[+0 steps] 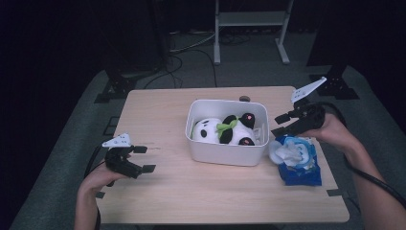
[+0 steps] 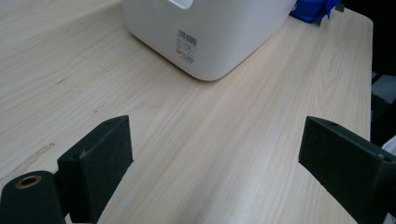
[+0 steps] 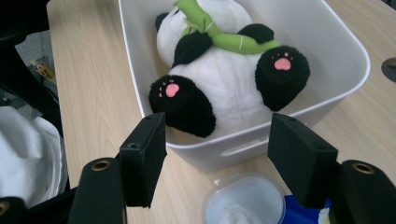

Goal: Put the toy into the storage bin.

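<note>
High view: panda (image 1: 225, 130) already in white bin (image 1: 225, 155) — blue pack (image 1: 299, 163) left beside it. Right gripper (image 1: 286, 123) jaws spread, nr bin; left gripper (image 1: 142, 159) spread, idle.

High view looks down from overhead; both gripper views sit low, sharing the white bin (image 1: 225, 152) close up.

A white sticker with a barcode (image 2: 187, 38) and several lines of small print sits on the outer wall of the white bin (image 2: 210, 42) (seen in the left gripper view), but the print is too small to read. No other lettering is legible.
</note>
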A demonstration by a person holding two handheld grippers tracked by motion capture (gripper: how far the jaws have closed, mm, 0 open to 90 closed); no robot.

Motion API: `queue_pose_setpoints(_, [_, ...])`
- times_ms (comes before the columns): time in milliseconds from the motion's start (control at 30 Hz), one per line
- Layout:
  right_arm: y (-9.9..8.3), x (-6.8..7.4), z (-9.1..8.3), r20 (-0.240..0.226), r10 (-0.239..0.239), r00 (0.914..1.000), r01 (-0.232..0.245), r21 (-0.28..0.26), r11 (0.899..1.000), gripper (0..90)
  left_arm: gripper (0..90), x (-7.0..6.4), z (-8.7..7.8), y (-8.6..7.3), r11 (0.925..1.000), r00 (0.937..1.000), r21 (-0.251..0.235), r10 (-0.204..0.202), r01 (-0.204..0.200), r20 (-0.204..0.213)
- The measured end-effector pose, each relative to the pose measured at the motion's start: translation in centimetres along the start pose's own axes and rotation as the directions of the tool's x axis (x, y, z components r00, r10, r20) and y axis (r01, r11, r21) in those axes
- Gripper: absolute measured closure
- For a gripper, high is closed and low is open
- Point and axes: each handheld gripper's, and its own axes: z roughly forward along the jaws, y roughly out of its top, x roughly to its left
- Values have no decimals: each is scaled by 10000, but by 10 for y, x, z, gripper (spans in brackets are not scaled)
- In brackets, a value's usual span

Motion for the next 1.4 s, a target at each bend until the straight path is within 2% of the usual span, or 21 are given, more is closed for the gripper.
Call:
queue_pose_setpoints(433, [-30,1,0,60,527,9986,-526,-190,9984,337,85,0,5,-1,9998,10000,175,15,-16,61])
queue_pose_setpoints(833, [-47,5,2,129,801,9967,-795,-399,9960,306,86,-1,5,0,9998,9999,179,60,-62,85])
queue_pose_setpoints(1400, [-85,12,5,179,1358,9906,-1342,-738,9882,305,85,-4,10,1,9995,9998,295,126,-129,129])
